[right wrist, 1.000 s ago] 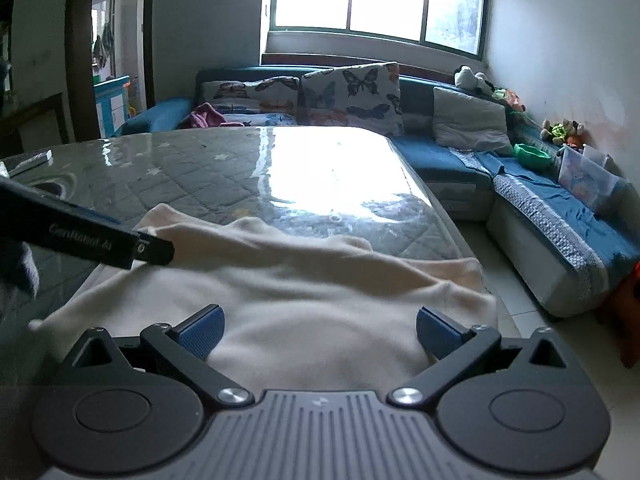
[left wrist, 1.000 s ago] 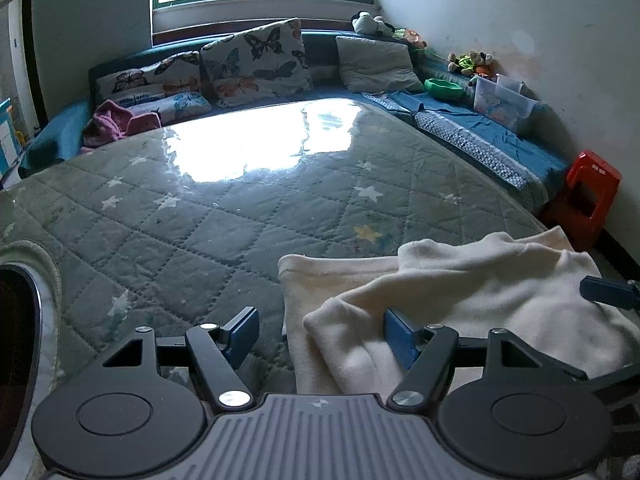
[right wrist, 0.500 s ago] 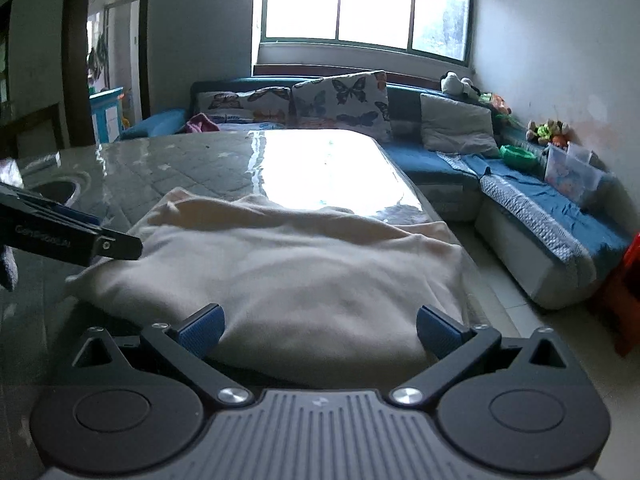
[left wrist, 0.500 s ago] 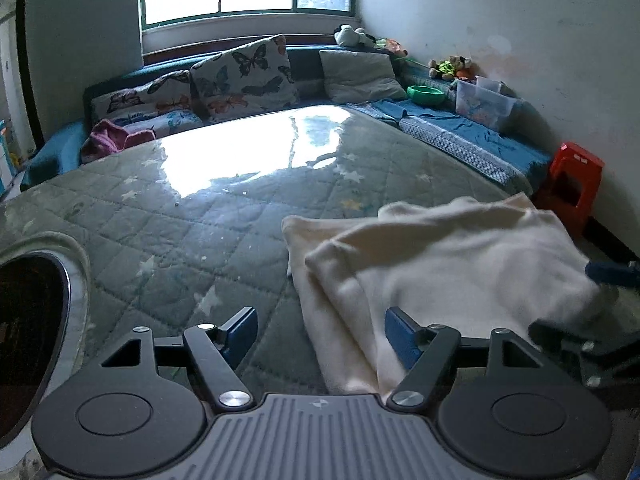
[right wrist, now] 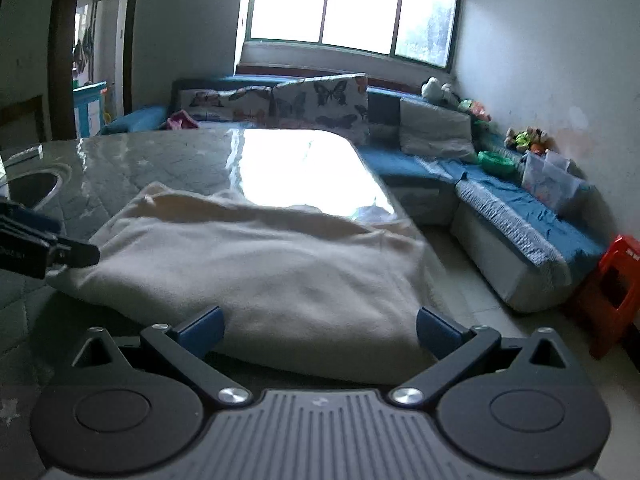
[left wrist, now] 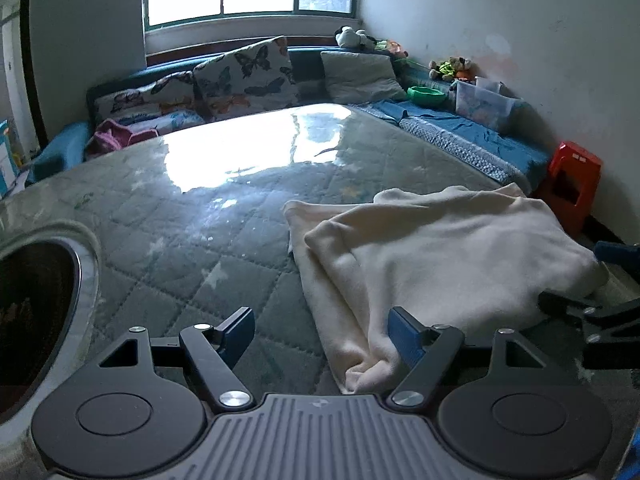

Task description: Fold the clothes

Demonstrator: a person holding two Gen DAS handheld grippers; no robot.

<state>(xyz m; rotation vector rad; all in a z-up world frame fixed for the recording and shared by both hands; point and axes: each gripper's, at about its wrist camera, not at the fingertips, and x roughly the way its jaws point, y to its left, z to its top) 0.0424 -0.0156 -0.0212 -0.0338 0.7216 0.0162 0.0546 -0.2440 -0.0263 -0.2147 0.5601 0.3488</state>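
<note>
A cream fleece garment [left wrist: 440, 256] lies folded over on the green quilted table [left wrist: 180, 240], at its right side. My left gripper [left wrist: 322, 334] is open just in front of the garment's near left corner, its right finger against the cloth. My right gripper [right wrist: 318, 332] is open at the near edge of the same garment [right wrist: 260, 264], holding nothing. The right gripper's body shows at the right edge of the left wrist view [left wrist: 600, 316]. The left gripper's finger shows at the left edge of the right wrist view [right wrist: 44, 252].
A round metal-rimmed hole [left wrist: 36, 300] is set in the table at the left. A blue corner sofa [right wrist: 500, 208] with butterfly cushions [left wrist: 244, 76] runs behind and to the right. A red plastic stool [right wrist: 616, 288] stands on the floor at the right.
Both grippers have drawn back toward me and risen, so the garment sits farther away in both views. The folded garment lies still on the table. Both grippers stay open.
</note>
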